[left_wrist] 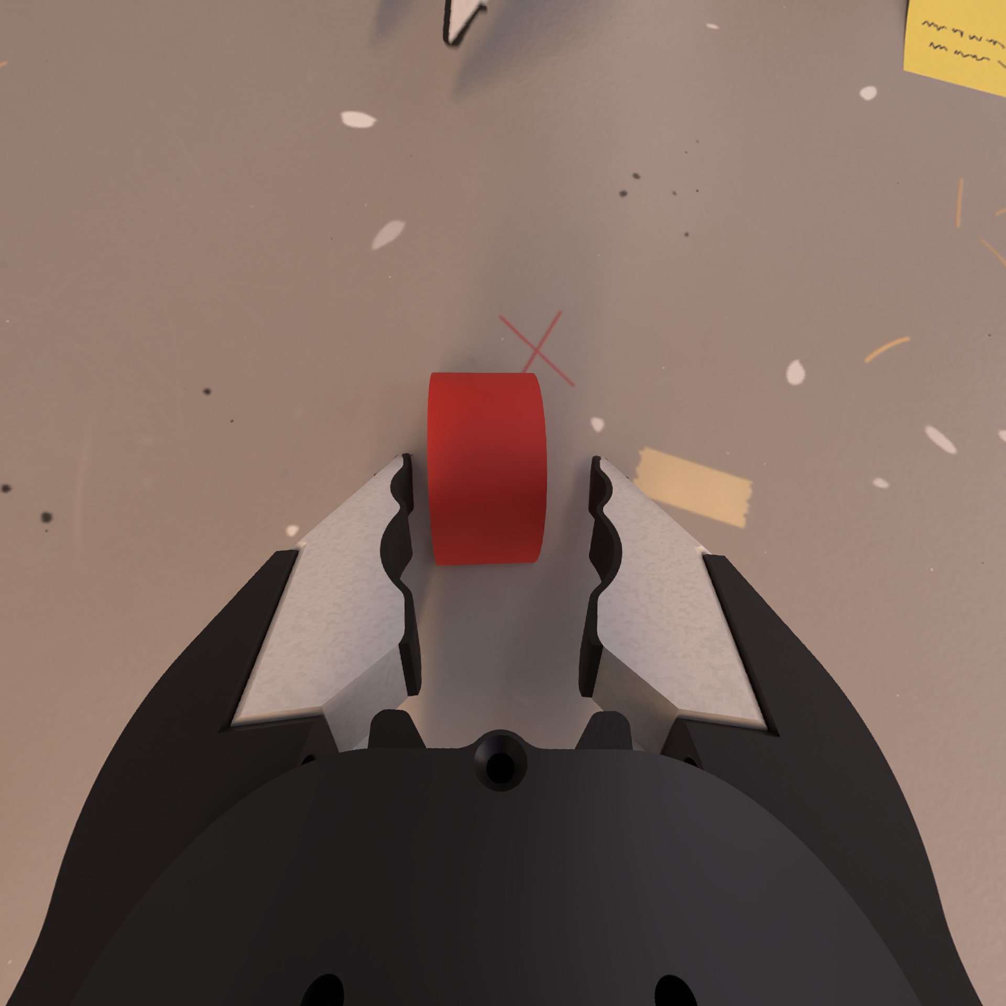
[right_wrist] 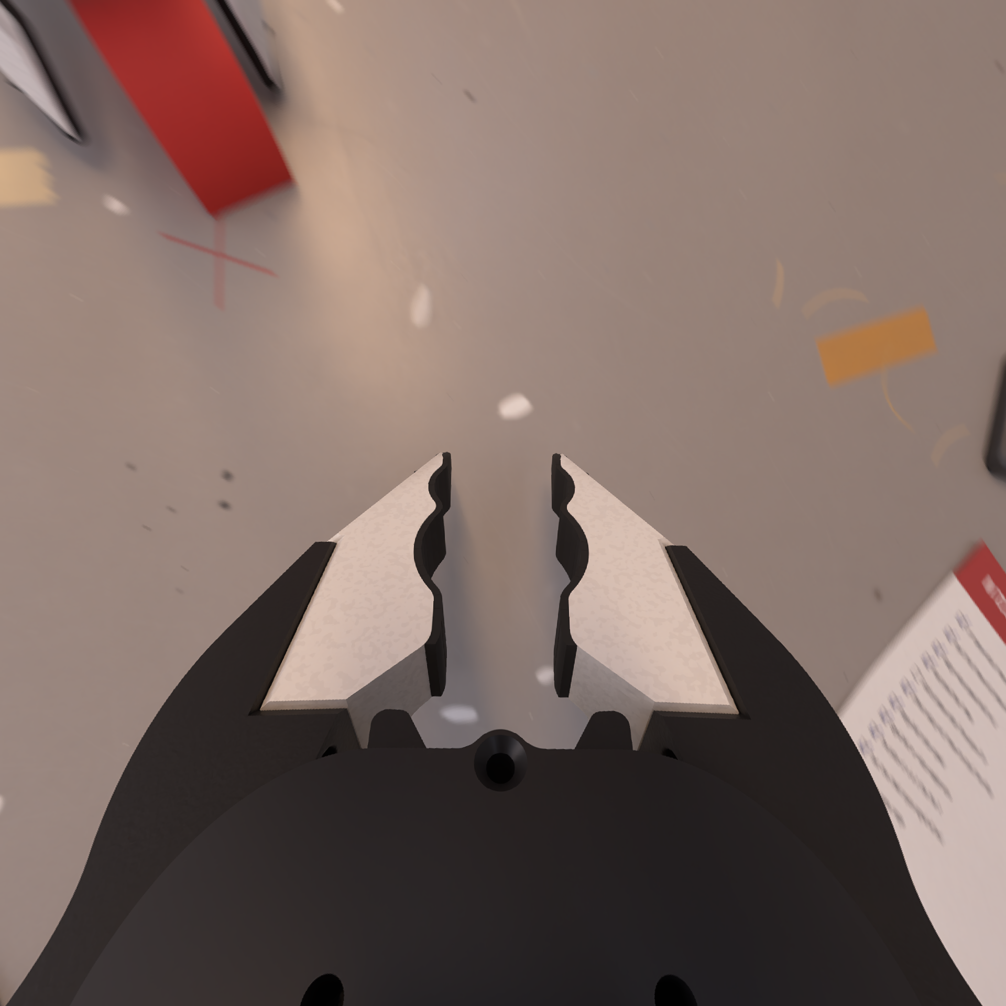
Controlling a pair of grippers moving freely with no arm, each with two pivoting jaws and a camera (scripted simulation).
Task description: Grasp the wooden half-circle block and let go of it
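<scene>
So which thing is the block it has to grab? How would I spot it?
Look on the brown speckled table, between the left gripper and its open fingers. The block sits beside a thin red cross; it's the only solid red, round-topped thing there.

Block between tool fingers, on the surface.

Half-circle block (left_wrist: 486, 468) sits on surface (left_wrist: 218, 272) between left tool (left_wrist: 501, 457) fingers, untouched either side. Cross mark (left_wrist: 536, 349) just behind-right of block; tape strip (left_wrist: 694, 486) right; note (left_wrist: 955, 43) far right-rear. Right tool (right_wrist: 501, 454) well apart from block.
</scene>
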